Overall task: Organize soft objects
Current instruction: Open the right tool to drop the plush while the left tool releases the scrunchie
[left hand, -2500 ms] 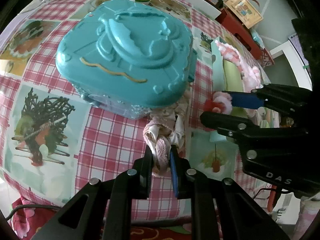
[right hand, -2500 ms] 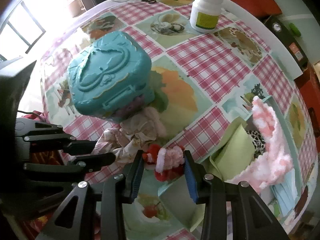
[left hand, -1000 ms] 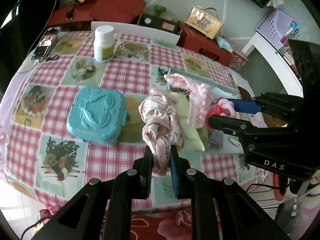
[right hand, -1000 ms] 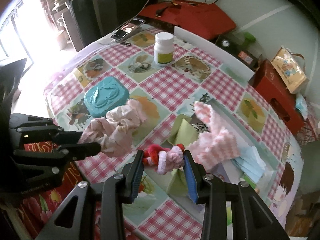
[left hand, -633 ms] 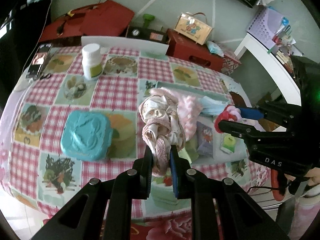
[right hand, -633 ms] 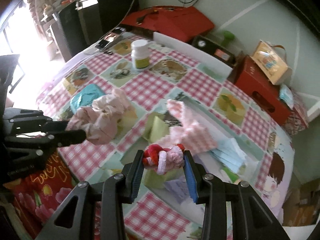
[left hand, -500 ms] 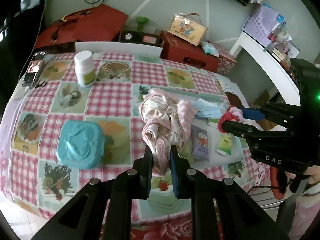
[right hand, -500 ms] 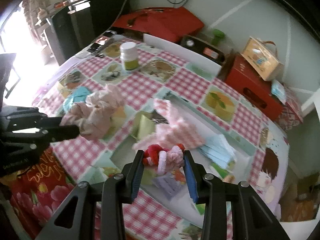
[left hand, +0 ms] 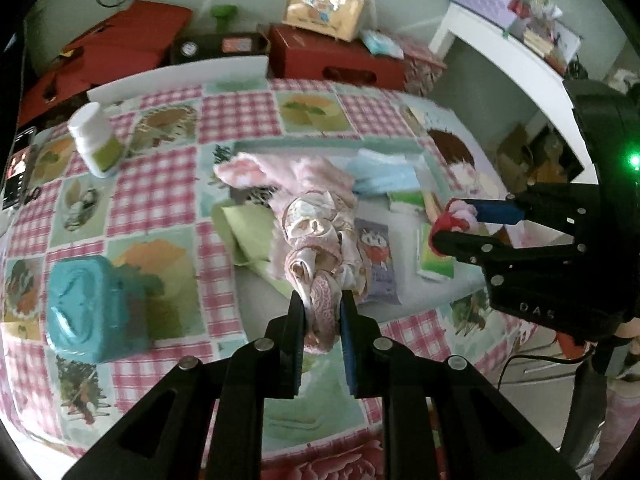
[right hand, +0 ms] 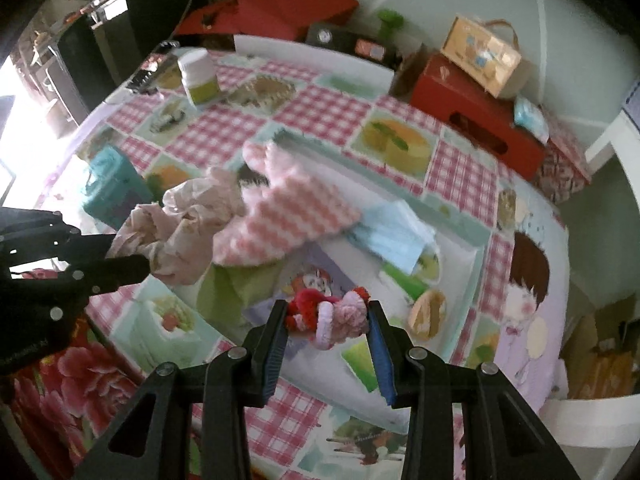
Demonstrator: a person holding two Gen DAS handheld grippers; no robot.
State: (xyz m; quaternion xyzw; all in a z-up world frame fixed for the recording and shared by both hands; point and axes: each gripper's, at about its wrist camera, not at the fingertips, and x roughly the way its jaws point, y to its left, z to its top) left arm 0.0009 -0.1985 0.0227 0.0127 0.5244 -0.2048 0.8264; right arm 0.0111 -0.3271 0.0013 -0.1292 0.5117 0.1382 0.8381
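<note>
Left gripper: jaws pinch the cream-pink scrunchie, its bulk bunched ahead of the tips. Right gripper: jaws clamp the red-pink scrunchie between them, above the tray.

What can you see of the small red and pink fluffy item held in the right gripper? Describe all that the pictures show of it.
The red and pink fluffy item is a small soft bundle, yarn-like or plush, with a red part at one end and a pale pink, ribbed part at the other. It lies crosswise between the two fingers of the right gripper, which is shut on it, and it is lifted clear above the tray. Nothing else touches it. The left wrist view shows its red tuft.
</note>
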